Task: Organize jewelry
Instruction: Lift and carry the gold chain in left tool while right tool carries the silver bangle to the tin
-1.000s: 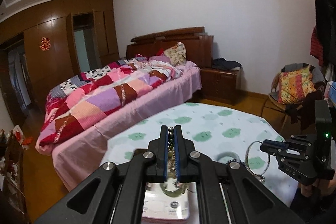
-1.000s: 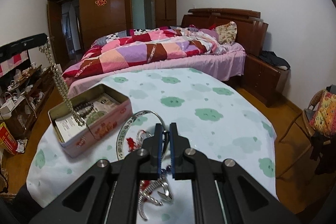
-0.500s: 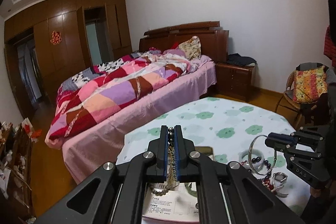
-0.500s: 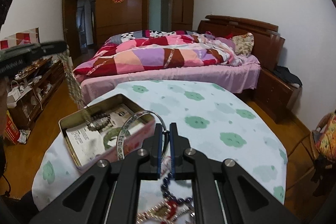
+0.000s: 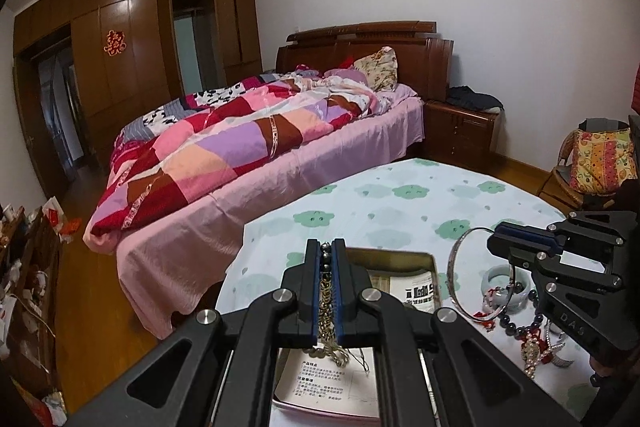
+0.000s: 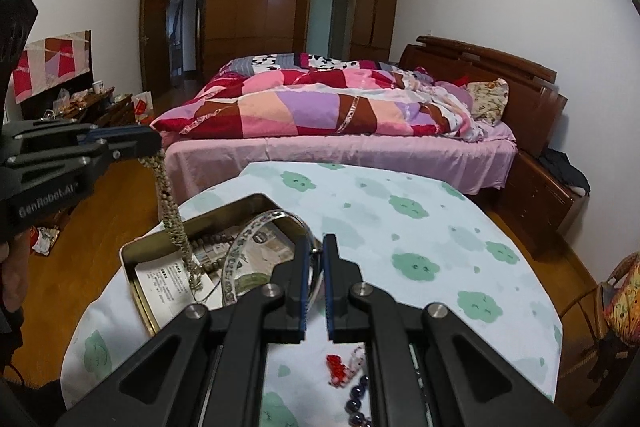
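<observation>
My left gripper (image 5: pixel 327 247) is shut on a beaded necklace (image 6: pixel 173 215). The necklace hangs from it into an open metal tin (image 6: pixel 134 265) on the table, its lower end resting on a leaflet inside. In the left wrist view the beads (image 5: pixel 327 301) show between the jaws above the tin (image 5: pixel 428 259). My right gripper (image 6: pixel 315 247) is shut on a silver bangle (image 6: pixel 256 223) and holds it upright over the tin's near side. It shows as a thin ring (image 5: pixel 464 275) in the left wrist view, held by the right gripper (image 5: pixel 494 239).
A round table (image 6: pixel 440 247) with a green-cloud cloth stands beside a pink bed (image 6: pixel 340 147). More jewelry lies on the cloth: a jade bangle (image 5: pixel 500 279), dark beads (image 5: pixel 520 327), red charms (image 6: pixel 338 367). A chair with a cushion (image 5: pixel 600 163) stands right.
Both grippers moved toward the tin. The necklace's lower end now rests deeper in the tin, and the bangle has swung over the tin's near edge.
</observation>
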`<state>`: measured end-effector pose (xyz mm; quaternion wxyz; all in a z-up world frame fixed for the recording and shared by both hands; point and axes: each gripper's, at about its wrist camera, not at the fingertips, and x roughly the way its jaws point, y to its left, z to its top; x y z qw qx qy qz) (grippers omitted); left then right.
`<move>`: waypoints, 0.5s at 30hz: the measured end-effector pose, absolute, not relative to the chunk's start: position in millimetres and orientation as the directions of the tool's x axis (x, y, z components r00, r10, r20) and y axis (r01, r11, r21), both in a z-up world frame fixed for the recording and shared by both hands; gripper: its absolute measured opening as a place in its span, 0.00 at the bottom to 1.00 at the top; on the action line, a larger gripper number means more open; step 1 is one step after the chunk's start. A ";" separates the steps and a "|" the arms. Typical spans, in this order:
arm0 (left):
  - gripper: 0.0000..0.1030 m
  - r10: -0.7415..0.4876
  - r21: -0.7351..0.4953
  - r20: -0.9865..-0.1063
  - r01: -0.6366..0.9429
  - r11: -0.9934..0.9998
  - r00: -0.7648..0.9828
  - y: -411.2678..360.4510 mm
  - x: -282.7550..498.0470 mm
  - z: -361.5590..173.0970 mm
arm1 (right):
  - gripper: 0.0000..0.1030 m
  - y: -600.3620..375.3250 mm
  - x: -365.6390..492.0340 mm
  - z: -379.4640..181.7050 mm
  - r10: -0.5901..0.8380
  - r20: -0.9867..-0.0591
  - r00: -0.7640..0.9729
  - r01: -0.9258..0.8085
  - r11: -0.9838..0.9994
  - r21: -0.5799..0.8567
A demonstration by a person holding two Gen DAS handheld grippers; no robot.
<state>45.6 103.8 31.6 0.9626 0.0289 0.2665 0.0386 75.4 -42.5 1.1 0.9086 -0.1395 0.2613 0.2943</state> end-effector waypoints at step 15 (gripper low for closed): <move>0.04 0.102 0.047 -0.578 -0.092 0.995 0.809 121.9 61.8 -5.0 | 0.08 -4.5 81.2 -20.6 0.460 -0.592 0.661 -0.641 0.757 -0.128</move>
